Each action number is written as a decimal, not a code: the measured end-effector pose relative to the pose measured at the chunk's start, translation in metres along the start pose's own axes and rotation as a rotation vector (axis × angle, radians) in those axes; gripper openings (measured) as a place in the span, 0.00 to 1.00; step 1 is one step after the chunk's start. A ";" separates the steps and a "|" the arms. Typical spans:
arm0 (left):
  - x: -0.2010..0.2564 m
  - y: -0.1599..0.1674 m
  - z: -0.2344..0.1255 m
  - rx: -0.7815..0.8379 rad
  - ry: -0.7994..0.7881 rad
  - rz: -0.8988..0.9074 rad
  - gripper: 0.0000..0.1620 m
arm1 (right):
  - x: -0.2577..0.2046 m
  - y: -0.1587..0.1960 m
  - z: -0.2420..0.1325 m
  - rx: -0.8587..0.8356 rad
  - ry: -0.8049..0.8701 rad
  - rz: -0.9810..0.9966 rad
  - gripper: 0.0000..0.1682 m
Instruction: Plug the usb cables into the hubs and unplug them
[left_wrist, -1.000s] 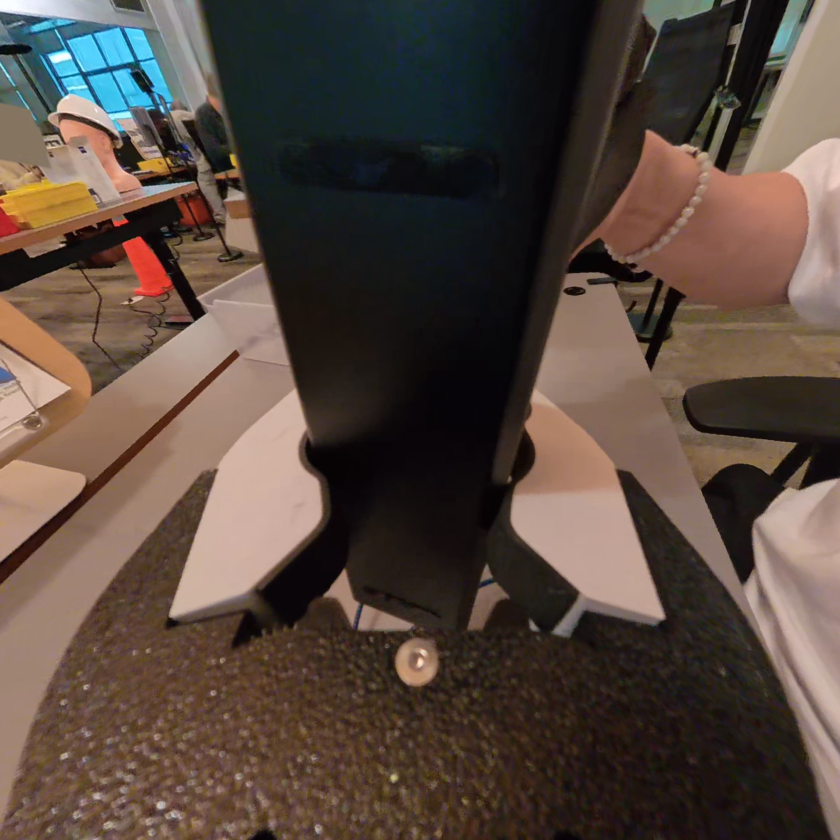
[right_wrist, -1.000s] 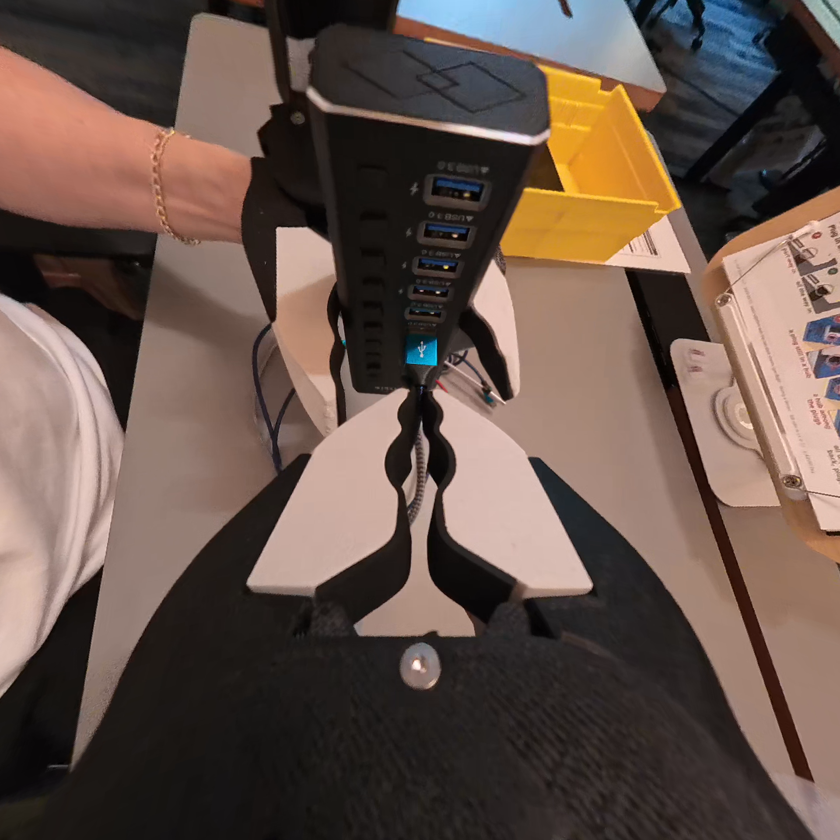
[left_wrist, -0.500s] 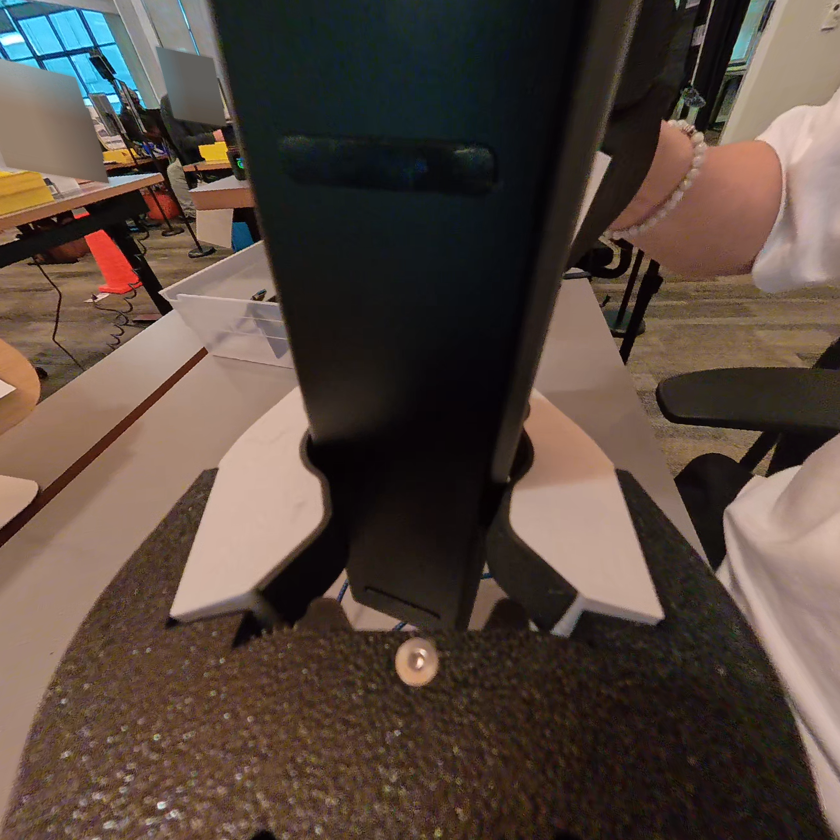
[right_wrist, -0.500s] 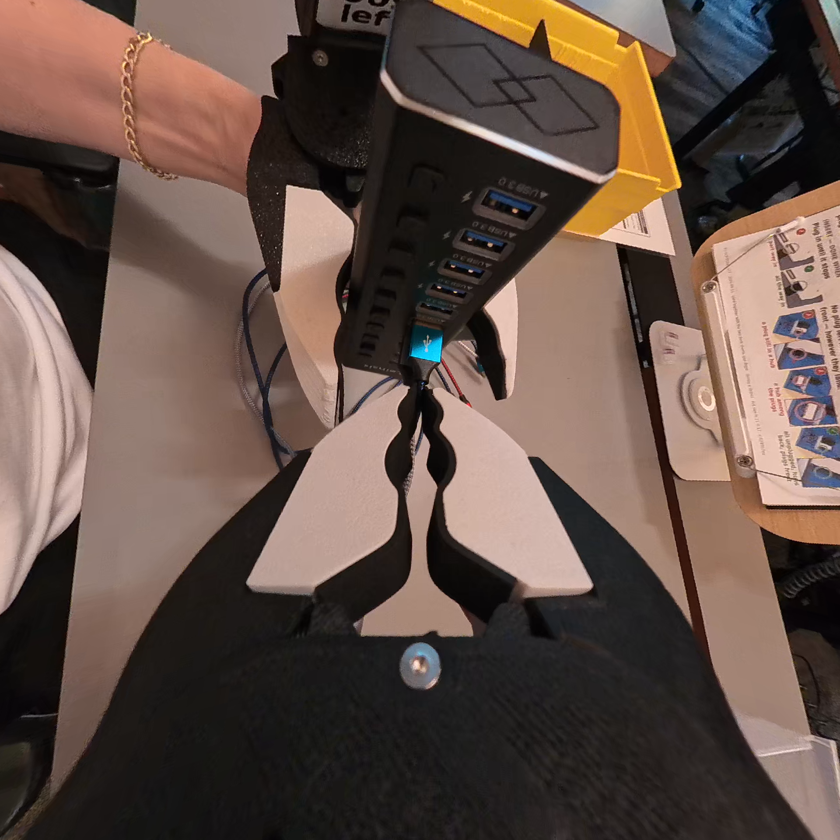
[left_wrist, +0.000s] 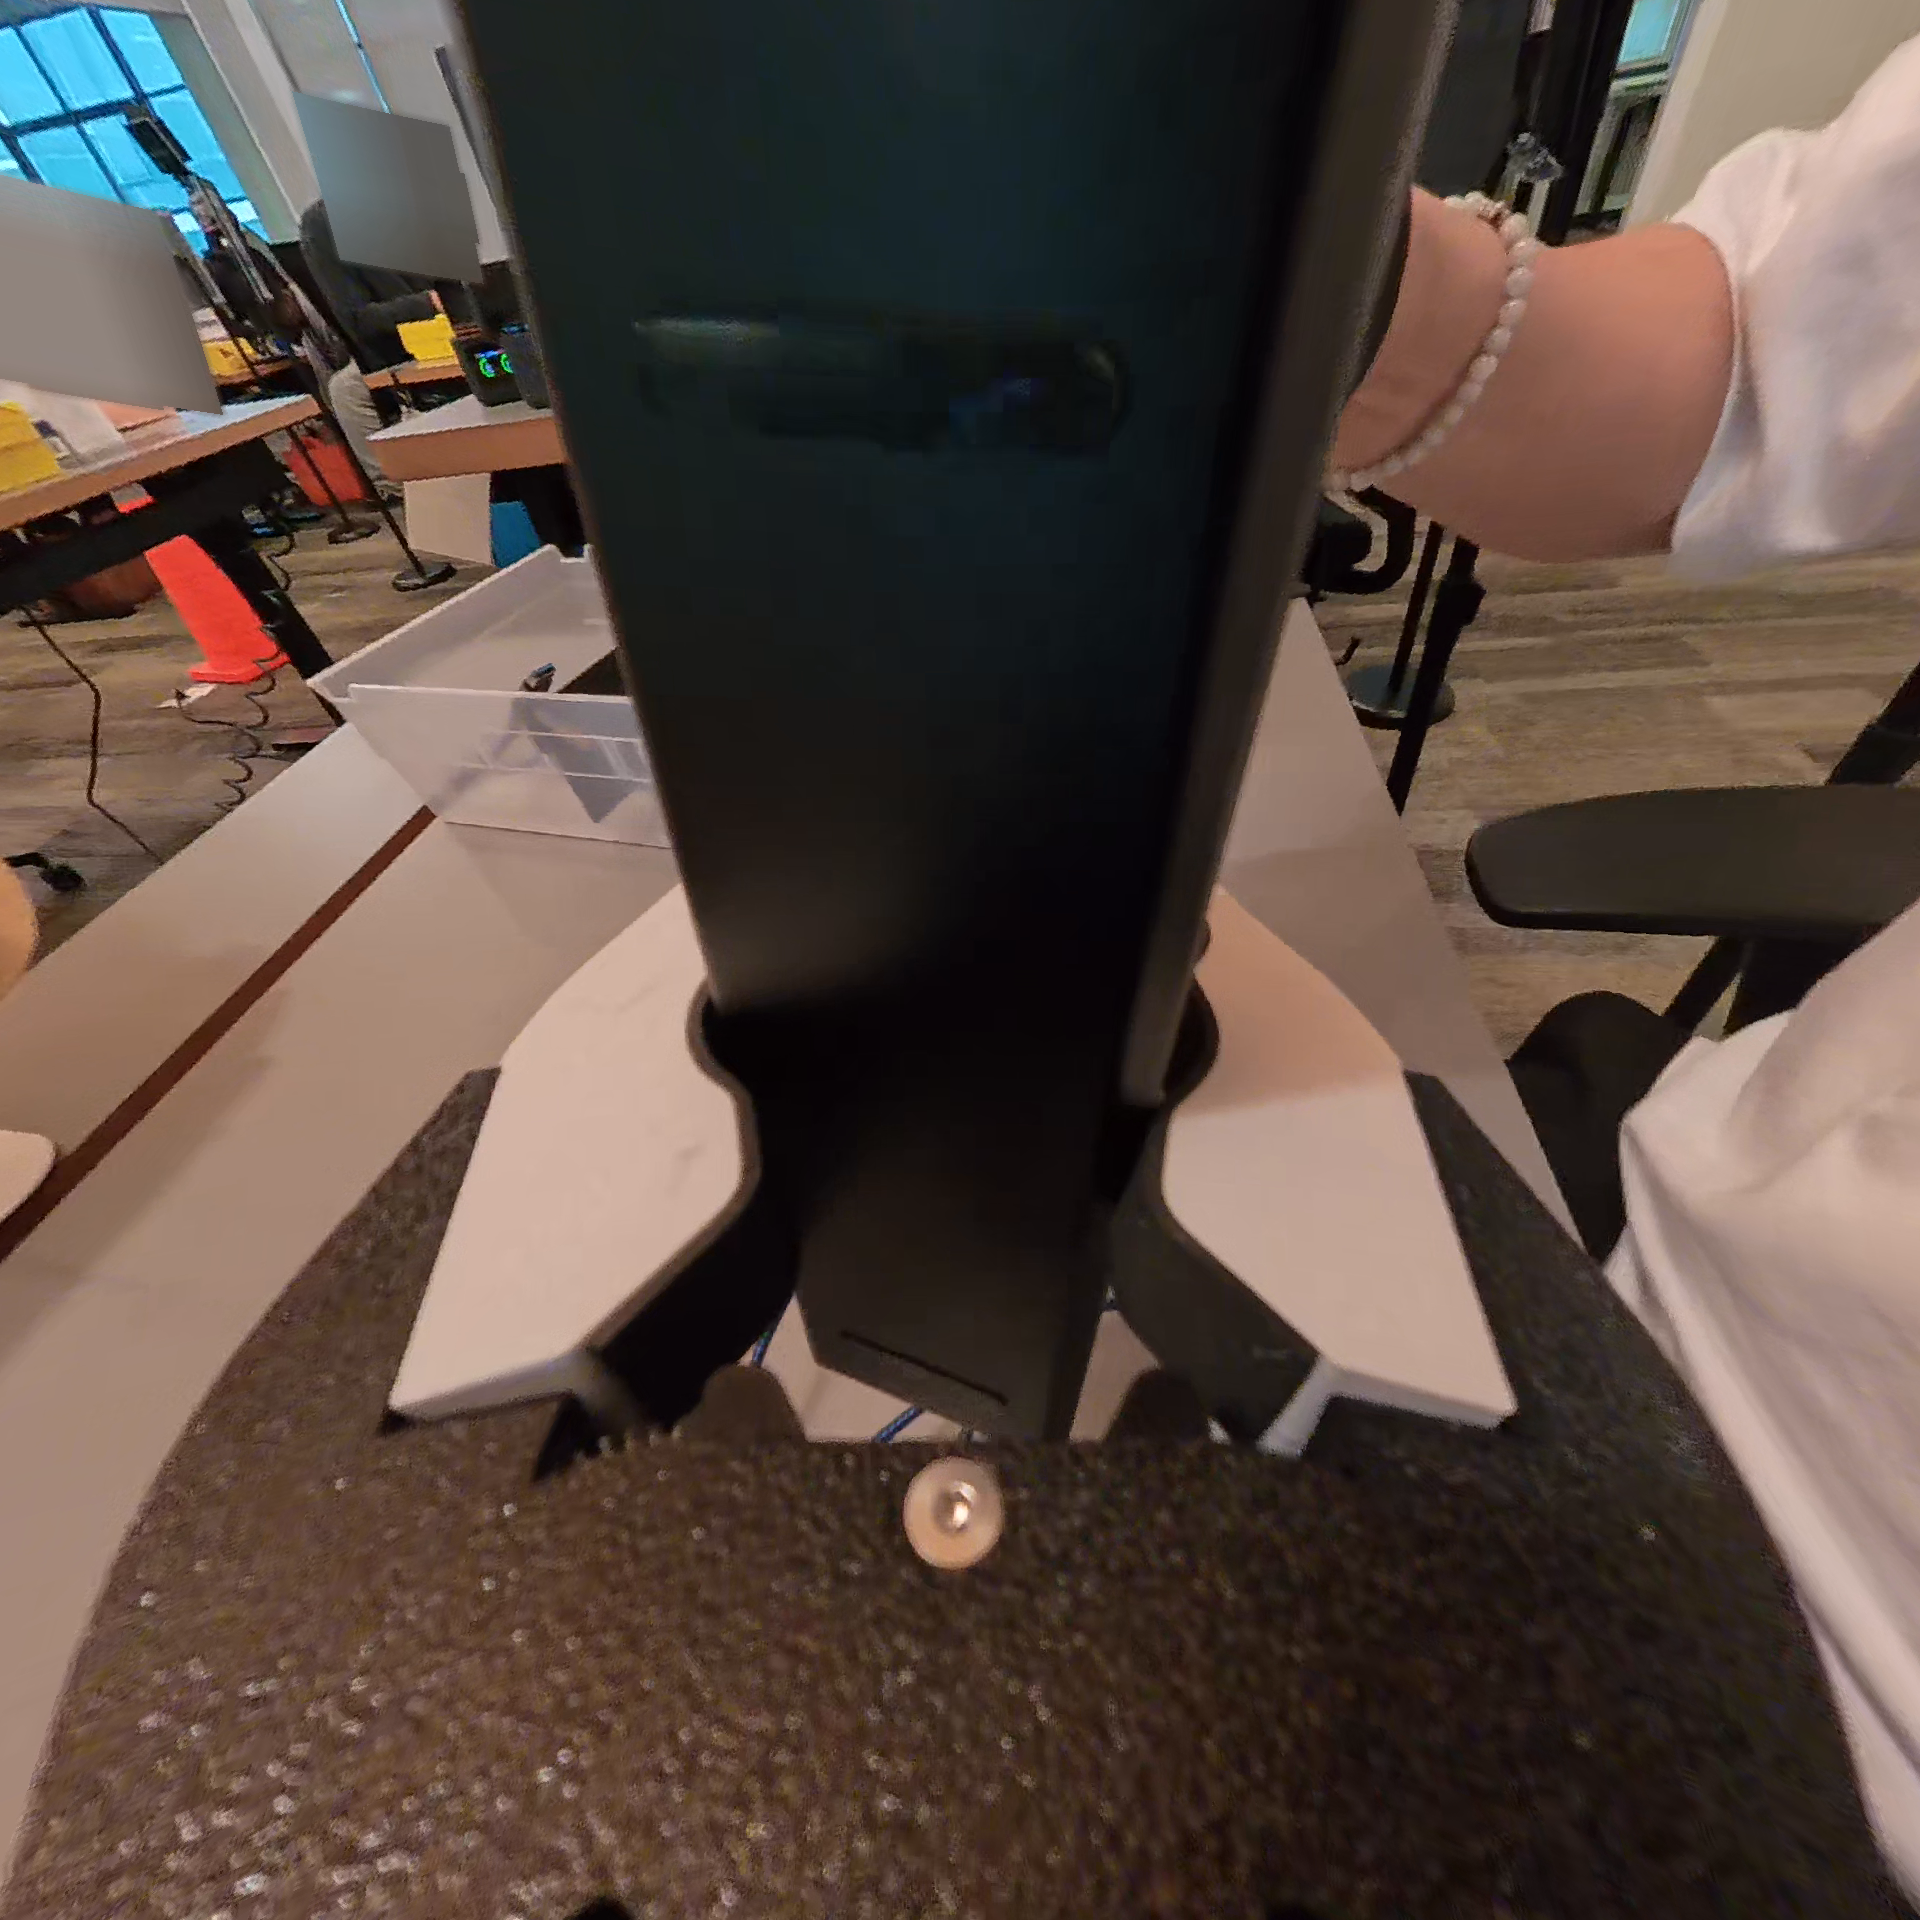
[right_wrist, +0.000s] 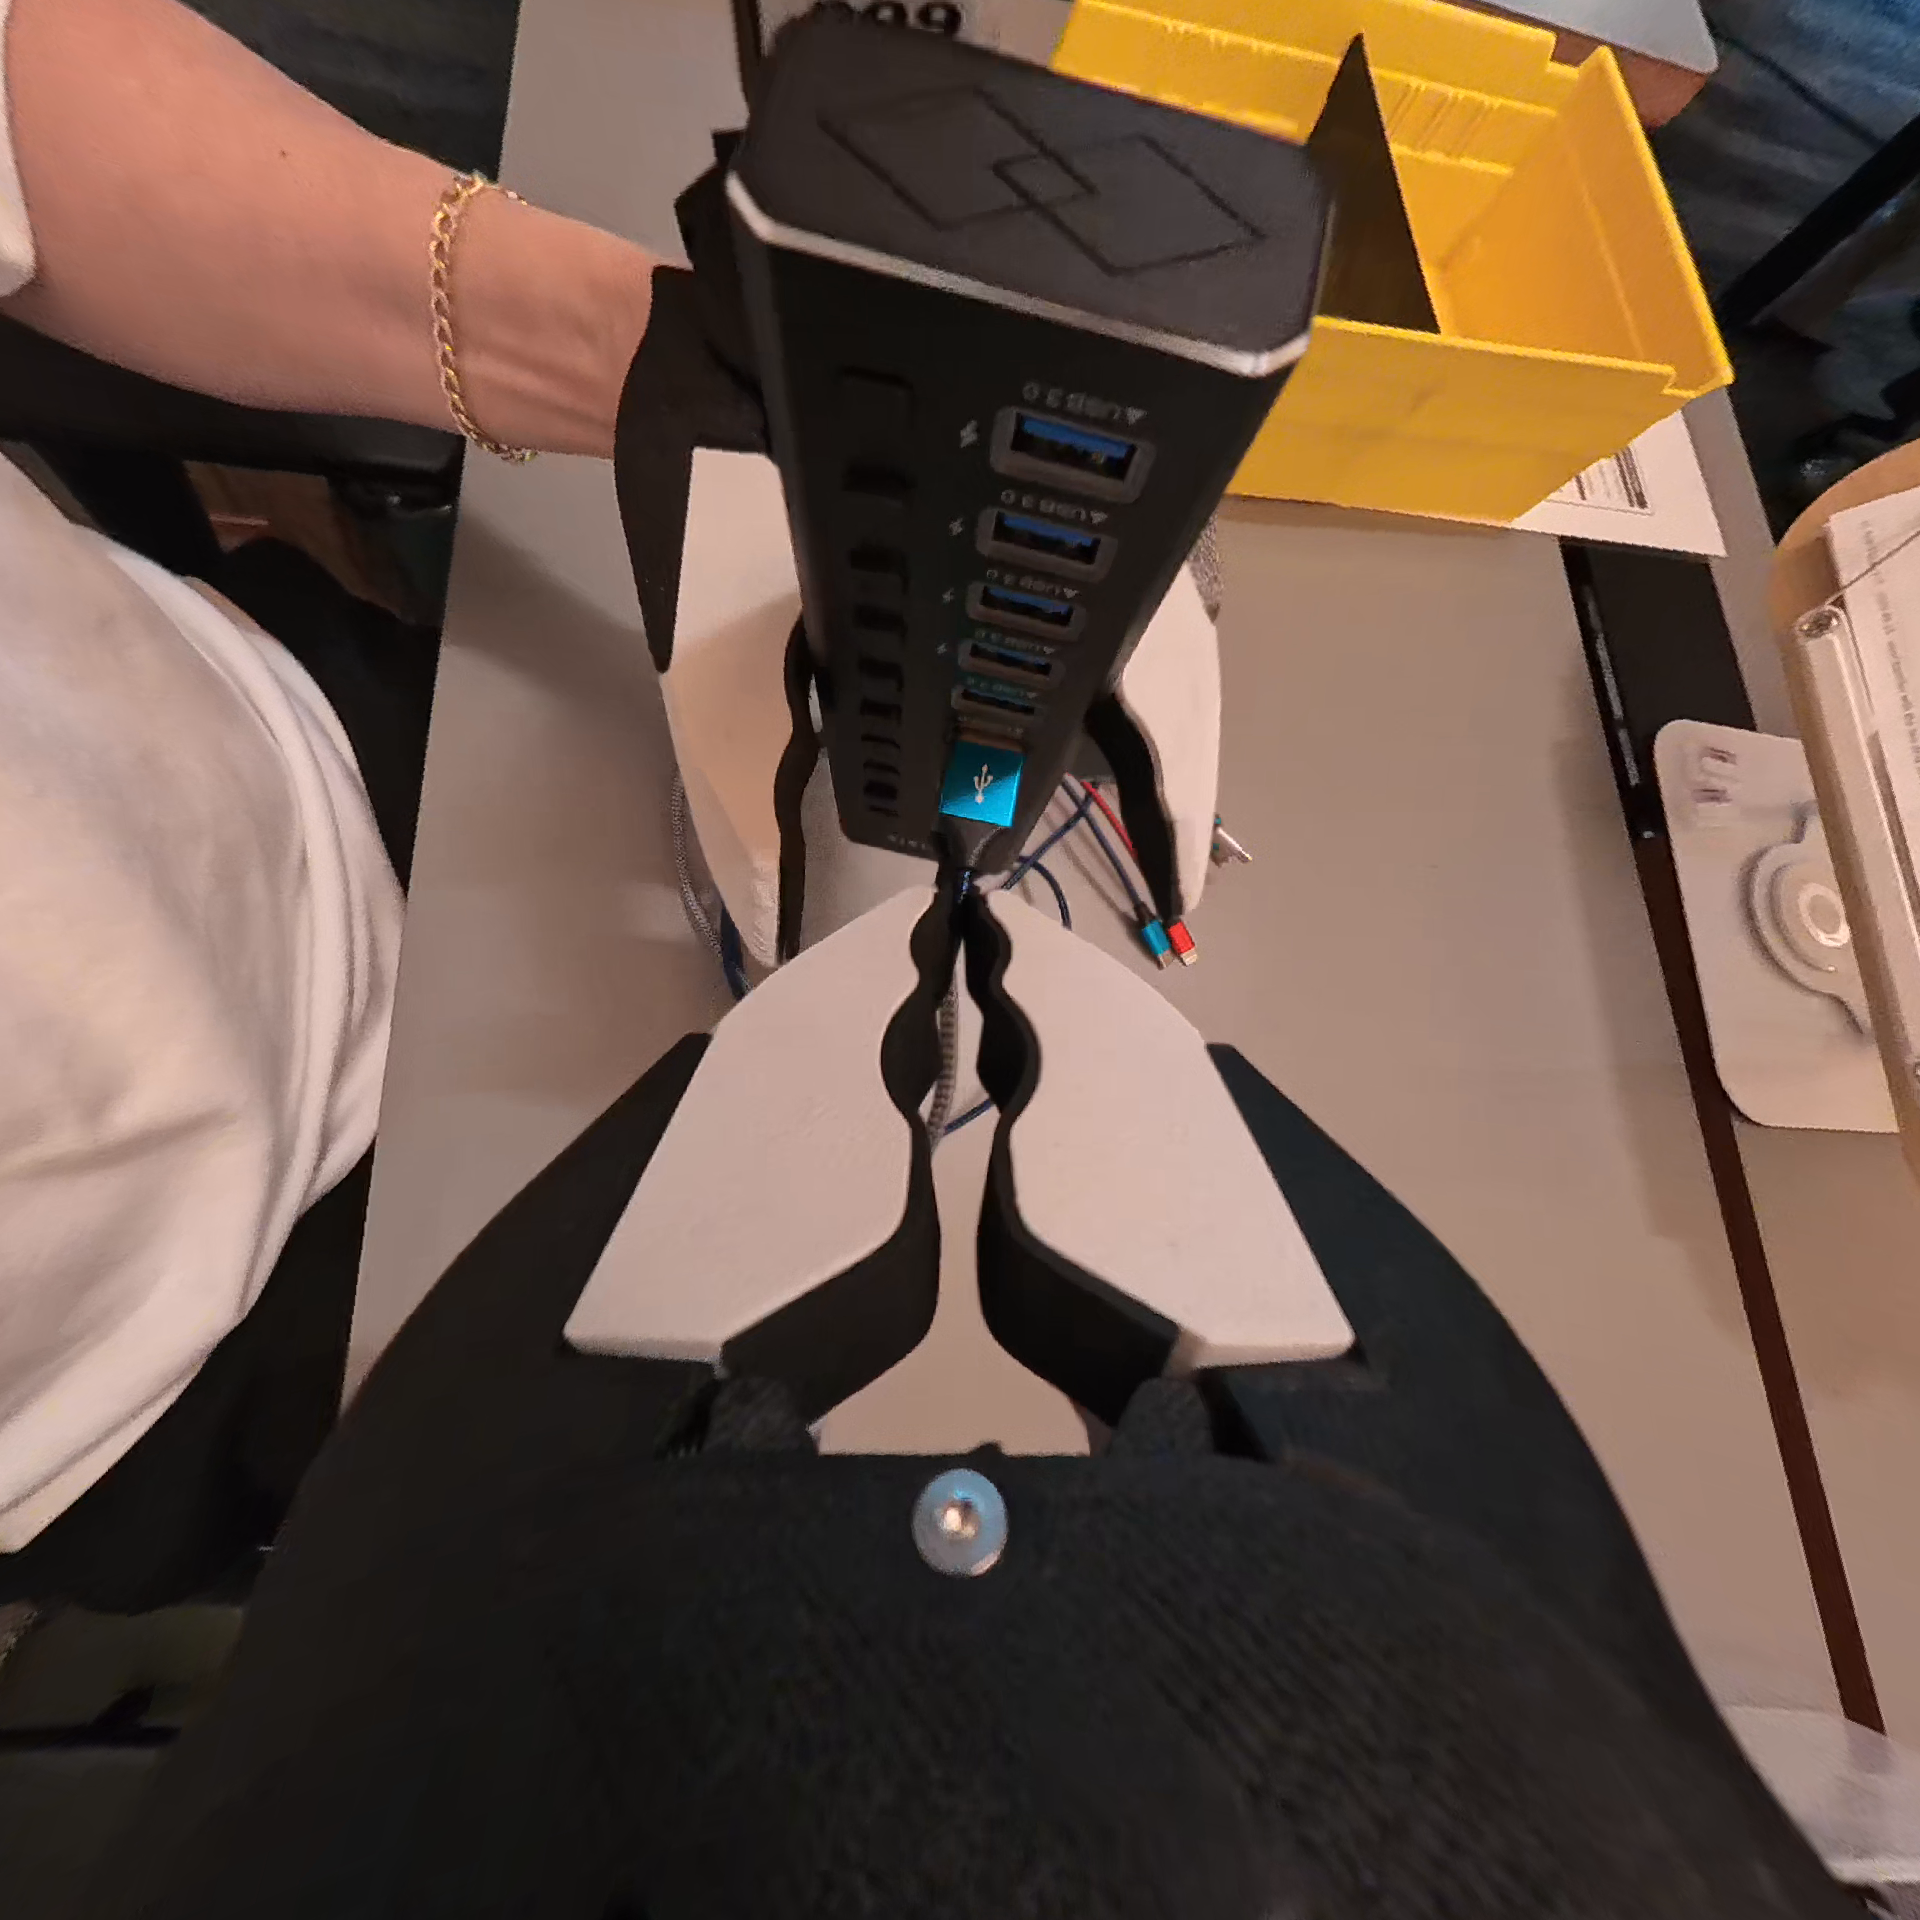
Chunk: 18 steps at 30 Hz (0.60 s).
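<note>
The right gripper (right_wrist: 961, 904) was clenched on a braided cable (right_wrist: 943, 1081), just behind its blue USB plug (right_wrist: 982, 787), which sat in the lowest port of a black hub (right_wrist: 997, 499). The left gripper (left_wrist: 951, 1049) grasped that hub by its lower end and held it upright above the grey table (right_wrist: 1403, 831). Loose cables with small blue and red plugs (right_wrist: 1164, 940) lay on the table under the hub. A yellow bin (right_wrist: 1475, 343) stood near the table's far edge, and a clear tray (left_wrist: 499, 748) near its opposite end.
</note>
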<state>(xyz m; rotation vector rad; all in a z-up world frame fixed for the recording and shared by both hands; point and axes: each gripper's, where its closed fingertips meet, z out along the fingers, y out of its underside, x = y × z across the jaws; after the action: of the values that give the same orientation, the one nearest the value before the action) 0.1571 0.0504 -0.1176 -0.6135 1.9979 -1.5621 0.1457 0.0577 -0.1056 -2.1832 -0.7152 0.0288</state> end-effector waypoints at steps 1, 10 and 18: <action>-0.001 0.000 0.001 0.008 -0.004 -0.013 0.48 | 0.002 -0.001 0.000 0.009 0.006 -0.001 0.02; 0.000 -0.012 -0.004 0.070 -0.003 0.000 0.48 | 0.011 -0.033 0.005 0.369 0.072 0.144 0.18; -0.009 -0.030 -0.010 0.181 -0.042 -0.021 0.48 | 0.013 -0.041 0.007 0.480 0.129 0.177 0.09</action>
<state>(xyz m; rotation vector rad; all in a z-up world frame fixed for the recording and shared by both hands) 0.1578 0.0569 -0.0857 -0.5915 1.7997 -1.7050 0.1349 0.0900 -0.0780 -1.7604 -0.3903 0.1357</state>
